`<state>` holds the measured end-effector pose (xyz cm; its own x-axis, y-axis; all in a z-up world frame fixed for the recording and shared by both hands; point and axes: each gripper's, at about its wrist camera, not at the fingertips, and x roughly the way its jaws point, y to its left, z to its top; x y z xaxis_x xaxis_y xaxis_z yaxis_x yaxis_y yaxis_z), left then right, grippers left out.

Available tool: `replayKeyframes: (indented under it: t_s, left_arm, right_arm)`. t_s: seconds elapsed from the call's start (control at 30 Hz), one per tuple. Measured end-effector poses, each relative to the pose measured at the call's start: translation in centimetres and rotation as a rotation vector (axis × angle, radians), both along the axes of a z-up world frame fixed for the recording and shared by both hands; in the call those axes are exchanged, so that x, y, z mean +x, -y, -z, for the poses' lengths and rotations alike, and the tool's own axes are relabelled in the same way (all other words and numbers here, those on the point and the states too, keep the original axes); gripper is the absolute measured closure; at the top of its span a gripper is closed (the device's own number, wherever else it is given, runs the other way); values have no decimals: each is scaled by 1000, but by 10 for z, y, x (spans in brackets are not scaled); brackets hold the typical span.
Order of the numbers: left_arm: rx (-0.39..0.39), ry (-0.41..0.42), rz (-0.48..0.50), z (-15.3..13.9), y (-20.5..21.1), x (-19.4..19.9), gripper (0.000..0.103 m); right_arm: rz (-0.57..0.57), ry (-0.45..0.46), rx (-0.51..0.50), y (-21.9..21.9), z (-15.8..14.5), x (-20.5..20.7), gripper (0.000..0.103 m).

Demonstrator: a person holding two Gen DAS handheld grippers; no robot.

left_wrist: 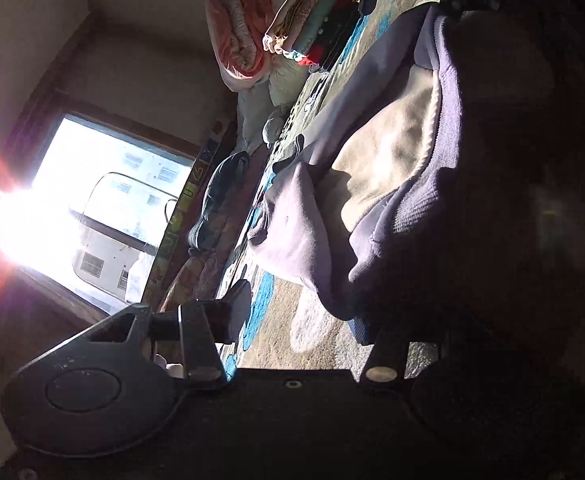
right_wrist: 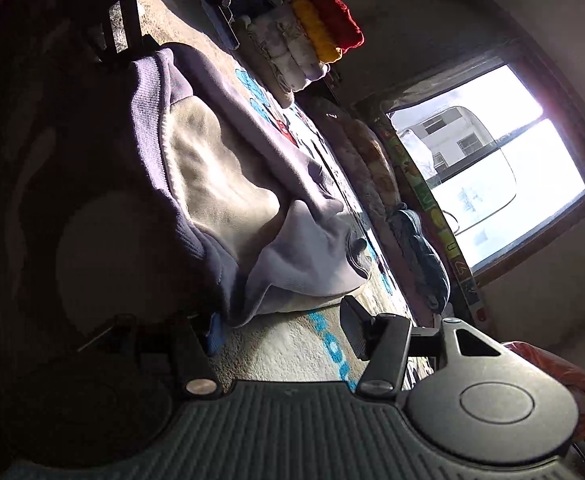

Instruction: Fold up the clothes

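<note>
Left wrist view, left gripper (left_wrist: 304,316) fingers spread apart, lavender sweatshirt (left_wrist: 372,168) on the patterned rug (left_wrist: 276,320) beyond, folded stack (left_wrist: 304,20) past it, right wrist view, right gripper (right_wrist: 284,332) also spread wide, red and yellow rolls (right_wrist: 328,20) beyond sweatshirt (right_wrist: 220,168), window (right_wrist: 488,168) beside.

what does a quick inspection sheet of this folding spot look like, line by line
surface: beige patterned rug with blue shapes, sunlit.
job's things: lavender sweatshirt with cream lining, crumpled on the rug, not yet folded flat.
clutter: stack of folded clothes; rolled red and yellow blankets; dark blue bundle along the rug's edge.
grippers: left gripper open, low over the rug beside the sweatshirt's hem; right gripper open, likewise.
cables: nothing seen.
surroundings: bright window with strong glare; plain walls.
</note>
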<state>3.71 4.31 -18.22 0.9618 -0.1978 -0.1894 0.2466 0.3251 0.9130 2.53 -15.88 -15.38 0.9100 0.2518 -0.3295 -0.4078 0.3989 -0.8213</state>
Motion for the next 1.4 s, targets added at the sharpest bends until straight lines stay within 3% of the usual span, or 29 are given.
replayKeyframes:
  t_s: [0.1,0.33,0.43,0.47,0.57,0.6,0.67,0.9,1.07,1.13,1.2,1.27,1.33,1.4]
  left_arm:
    - [-11,12,51,-5,-4,7,51]
    - [105,3,241,-2,-25,10,59]
    - [135,3,282,-4,-33,9,61]
    - [154,7,303,-2,-34,8,64]
    - [211,-5,352,2,-31,7,79]
    - [231,-15,358,3,-29,8,92]
    - [223,-37,357,-3,-27,10,95]
    - [-153,-249,272,-76,-25,43,96]
    - [-423,-448,259,-119,-35,83,96]
    - [-536,-576,237,-128,-42,108,96]
    - [-649,-639,210,-129,-49,132,96]
    - [-785,-783,164,-123,-57,164,96]
    - [-943,-892,102,-112,-63,195,96]
    - [-1133,-973,25,-97,-76,210,92]
  right_arm:
    - [-52,22,-7,8,1,5,41]
    - [-294,96,-134,13,8,1,42]
    - [-337,61,-134,10,5,2,51]
    - [-345,45,-129,10,5,3,59]
    - [-337,-34,-68,7,0,5,80]
    - [-328,-62,-39,7,-3,5,84]
    - [-309,-98,38,8,-16,10,85]
    - [-217,-225,385,31,-71,45,89]
    - [-192,-450,692,67,-104,103,88]
    - [-183,-555,816,84,-110,135,87]
    - [-164,-639,952,100,-107,168,87]
    - [-119,-831,1123,114,-92,213,86]
    - [-24,-936,1300,131,-63,239,86]
    - [72,-1049,1461,142,-26,248,74]
